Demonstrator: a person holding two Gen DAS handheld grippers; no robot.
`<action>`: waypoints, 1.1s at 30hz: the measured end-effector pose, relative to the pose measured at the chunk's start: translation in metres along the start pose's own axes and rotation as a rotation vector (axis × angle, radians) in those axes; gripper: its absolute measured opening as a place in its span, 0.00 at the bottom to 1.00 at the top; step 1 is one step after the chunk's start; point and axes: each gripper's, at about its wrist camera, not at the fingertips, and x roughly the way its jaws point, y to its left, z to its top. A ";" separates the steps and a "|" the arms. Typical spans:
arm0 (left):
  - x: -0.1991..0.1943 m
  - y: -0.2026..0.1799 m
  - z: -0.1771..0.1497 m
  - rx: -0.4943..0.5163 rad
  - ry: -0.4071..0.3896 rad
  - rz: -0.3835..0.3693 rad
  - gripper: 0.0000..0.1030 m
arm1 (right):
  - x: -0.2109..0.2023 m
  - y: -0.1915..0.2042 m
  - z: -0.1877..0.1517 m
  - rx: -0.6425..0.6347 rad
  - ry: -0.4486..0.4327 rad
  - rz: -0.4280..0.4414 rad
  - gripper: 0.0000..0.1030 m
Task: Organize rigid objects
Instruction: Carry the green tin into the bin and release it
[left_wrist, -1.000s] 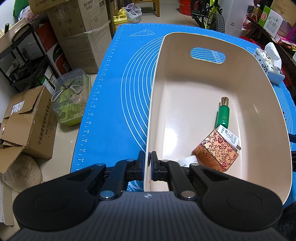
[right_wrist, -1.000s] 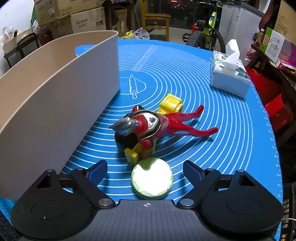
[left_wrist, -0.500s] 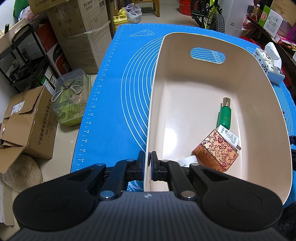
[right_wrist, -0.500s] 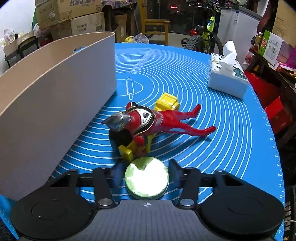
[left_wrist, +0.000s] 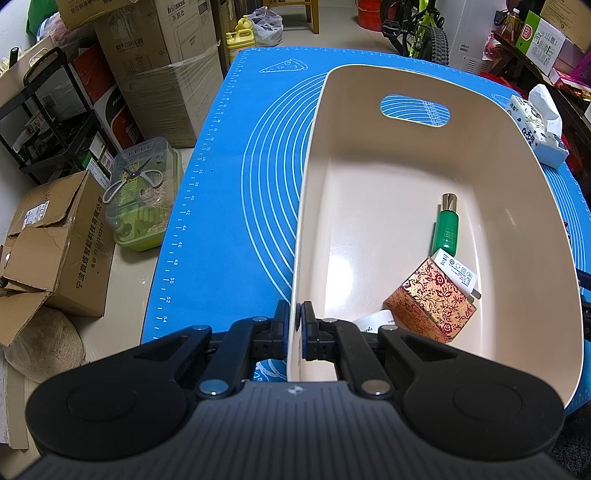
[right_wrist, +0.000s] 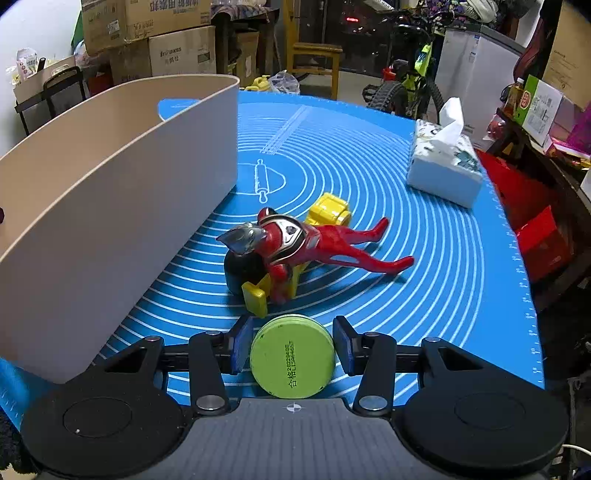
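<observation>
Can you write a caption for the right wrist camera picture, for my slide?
Right gripper shut on a round green tin, with a red toy figure lying on the blue mat.

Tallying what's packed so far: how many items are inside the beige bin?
4: green bottle, white charger and red-gold box clustered right; white item half hidden behind the left gripper.

Cardboard box (left_wrist: 181, 70) reads "infraxss" (green tin (right_wrist: 292, 356) shows a date code).

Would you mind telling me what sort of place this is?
Probably a home storage room or garage: stacked cardboard boxes, a parked bicycle and a wooden chair surround the table with the blue mat.
</observation>
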 end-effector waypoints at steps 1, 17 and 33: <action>0.000 0.000 0.000 0.000 0.000 0.000 0.08 | -0.002 -0.001 0.000 0.003 -0.005 0.000 0.51; 0.000 0.000 0.000 0.000 0.000 0.000 0.08 | -0.063 -0.001 0.030 0.025 -0.188 0.000 0.51; 0.000 0.000 0.000 0.000 0.000 0.001 0.08 | -0.072 0.063 0.095 -0.080 -0.318 0.118 0.51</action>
